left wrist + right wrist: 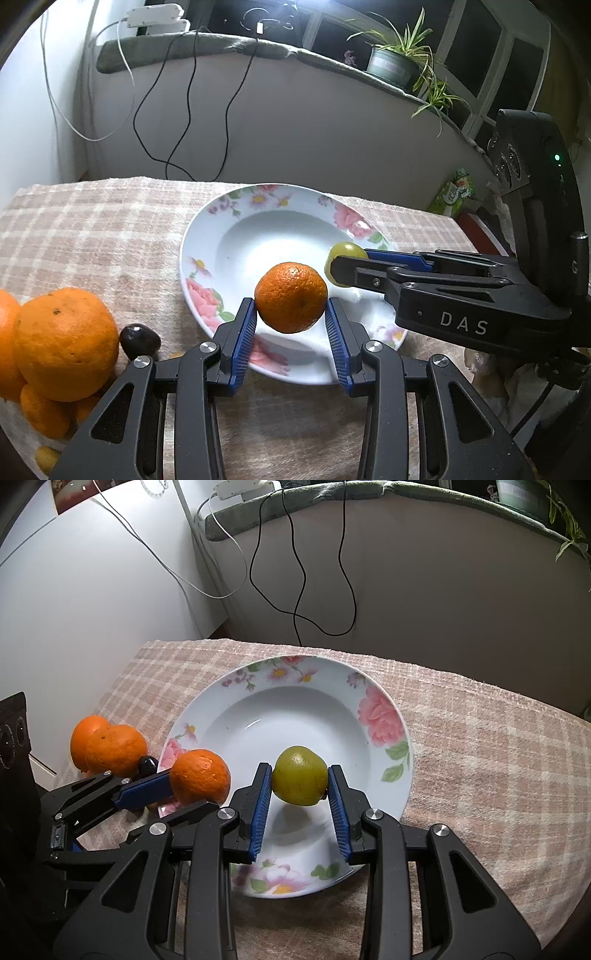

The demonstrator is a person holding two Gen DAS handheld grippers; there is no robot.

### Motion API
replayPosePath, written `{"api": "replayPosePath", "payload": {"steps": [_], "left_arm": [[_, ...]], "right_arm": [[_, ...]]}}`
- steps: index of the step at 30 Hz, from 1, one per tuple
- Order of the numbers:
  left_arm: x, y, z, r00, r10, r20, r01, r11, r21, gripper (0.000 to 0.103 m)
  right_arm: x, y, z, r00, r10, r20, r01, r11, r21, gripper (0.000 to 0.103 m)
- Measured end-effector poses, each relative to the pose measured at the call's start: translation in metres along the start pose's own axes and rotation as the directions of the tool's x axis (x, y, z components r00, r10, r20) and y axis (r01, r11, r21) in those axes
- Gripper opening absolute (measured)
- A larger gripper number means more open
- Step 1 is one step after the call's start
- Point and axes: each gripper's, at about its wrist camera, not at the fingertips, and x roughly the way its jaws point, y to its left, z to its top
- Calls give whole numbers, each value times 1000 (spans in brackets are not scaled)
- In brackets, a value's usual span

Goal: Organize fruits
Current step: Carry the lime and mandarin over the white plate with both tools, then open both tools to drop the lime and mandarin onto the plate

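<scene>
My left gripper (291,308) is shut on a small orange (291,296), held over the near rim of a white flowered plate (236,218). My right gripper (300,781) is shut on a green-yellow fruit (300,775) above the same plate (380,716). In the left wrist view the right gripper (338,267) comes in from the right with the green fruit (347,251) at its tips. From the right wrist view the left gripper (175,788) enters at the left with the orange (200,776). The plate's bowl holds nothing.
A pile of oranges (64,343) and a dark plum-like fruit (139,340) lie left of the plate on a pink checked cloth (92,236). Cables (188,110) hang down the wall behind. A potted plant (399,62) stands on the sill.
</scene>
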Motion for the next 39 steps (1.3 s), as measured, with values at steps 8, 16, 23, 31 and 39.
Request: {"api": "replayPosePath", "payload": {"steps": [8,16,23,31,39], "left_arm": [[1,0,0,1000,6,-10,-6,1000,2,38],[-1,0,3,1000,10,-2,-10,1000,2,41],[-4,2,3,1000,6,0,-6,1000,1,41],[-16,3,0,1000,5,18,-5,1000,-6,41],[-32,5,-4,999,15,40,-15,1000,-15,41]], "right_arm": [[0,-1,1,1000,-3,-1,3,1000,6,32],[-3,0,0,1000,-12,8,12,1000,3,51],[-10,0,0,1000,-15,23,15,1000,3,54],[-19,-1,-2,999,-26,35,25,1000,11,54],[-33,9,-4,997,-34,65,34,999,-4,68]]}}
